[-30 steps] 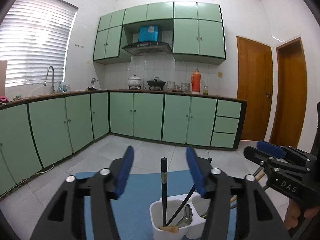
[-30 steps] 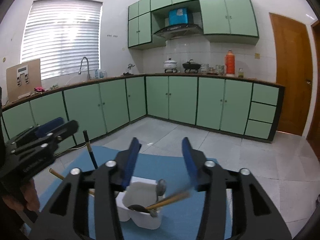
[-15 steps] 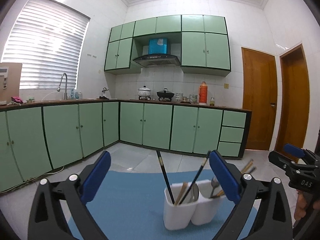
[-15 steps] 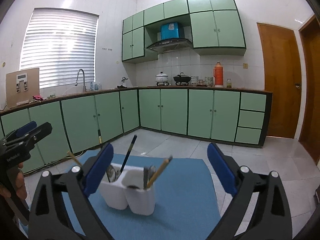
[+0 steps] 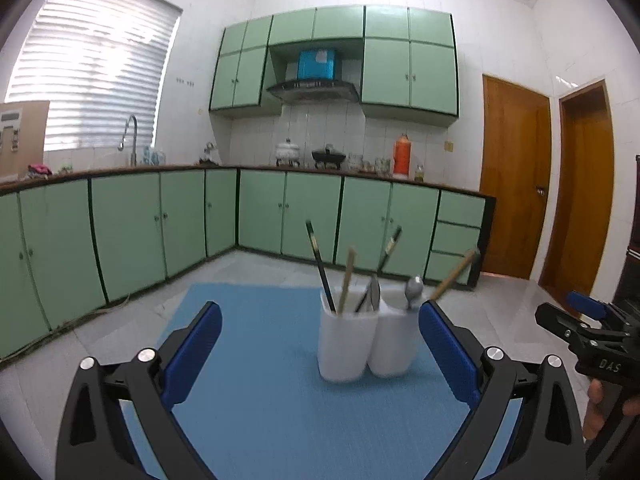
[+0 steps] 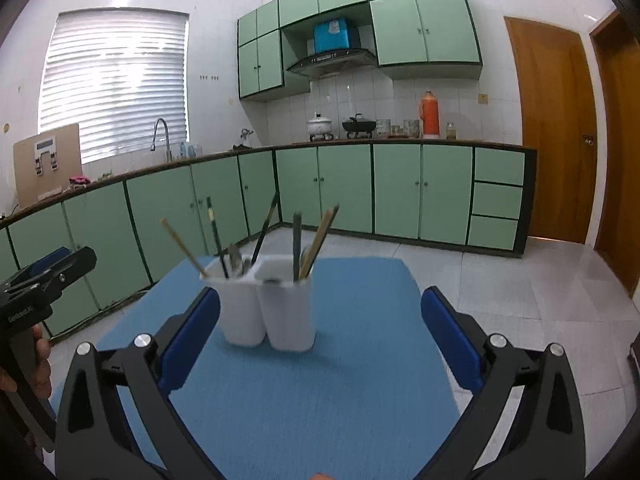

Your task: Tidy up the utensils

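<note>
A white two-compartment utensil holder stands on a blue mat. Black chopsticks, wooden chopsticks and a metal spoon stick up out of it. My left gripper is open wide, drawn back from the holder, with nothing between its fingers. My right gripper is also open and empty, short of the holder. Each gripper shows at the edge of the other's view: the right gripper and the left gripper.
Green base cabinets under a dark counter run along the far and left walls, with a sink tap and pots on top. Two wooden doors are at the right. Tiled floor lies beyond the mat. A hand grips the left tool.
Both grippers have opened from about half-wide to fully wide and pulled back from the holder. A second ago they were right over it with chopsticks between their fingers; the chopsticks now rest in the holder.
</note>
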Tool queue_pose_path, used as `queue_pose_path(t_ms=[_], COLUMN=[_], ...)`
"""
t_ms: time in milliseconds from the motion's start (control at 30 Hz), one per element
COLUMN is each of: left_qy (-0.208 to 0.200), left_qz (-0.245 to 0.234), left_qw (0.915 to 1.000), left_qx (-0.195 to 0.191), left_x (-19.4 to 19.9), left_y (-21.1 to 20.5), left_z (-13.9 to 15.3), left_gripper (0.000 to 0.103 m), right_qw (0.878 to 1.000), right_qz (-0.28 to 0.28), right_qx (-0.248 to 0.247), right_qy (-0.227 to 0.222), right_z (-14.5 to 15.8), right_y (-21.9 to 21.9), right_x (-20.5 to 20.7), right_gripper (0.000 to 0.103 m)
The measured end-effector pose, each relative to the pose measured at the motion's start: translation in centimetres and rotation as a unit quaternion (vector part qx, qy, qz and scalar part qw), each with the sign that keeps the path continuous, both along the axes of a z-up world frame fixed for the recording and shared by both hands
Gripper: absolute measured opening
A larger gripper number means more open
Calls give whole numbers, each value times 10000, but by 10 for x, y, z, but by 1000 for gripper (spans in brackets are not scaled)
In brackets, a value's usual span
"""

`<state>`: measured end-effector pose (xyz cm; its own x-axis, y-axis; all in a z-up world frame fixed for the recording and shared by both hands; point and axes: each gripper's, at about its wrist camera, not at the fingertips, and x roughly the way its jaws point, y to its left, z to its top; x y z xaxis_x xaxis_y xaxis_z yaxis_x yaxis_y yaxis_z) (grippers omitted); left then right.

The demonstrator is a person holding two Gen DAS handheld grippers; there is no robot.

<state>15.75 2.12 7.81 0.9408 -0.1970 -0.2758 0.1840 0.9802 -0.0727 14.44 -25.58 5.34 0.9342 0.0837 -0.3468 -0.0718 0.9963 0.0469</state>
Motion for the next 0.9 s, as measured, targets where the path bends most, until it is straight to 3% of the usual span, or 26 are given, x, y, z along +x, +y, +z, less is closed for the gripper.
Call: queue_pose_path(t_ms=[533, 900], left_qy=[430, 264], left_qz=[15, 18], left_qw=[9985, 9988], left_qx=[337, 417], left_x=[-56, -89], left_y=[-11, -14], left_z=[-40, -31], left_gripper=[97, 97], right_qw=[9986, 9989], right_qz=[274, 378], right_qx=[58, 58], right_qy=[445, 275], right_z=[-35, -18], right_y=[22, 30], right_x=[-49, -76], right_gripper=[98, 98])
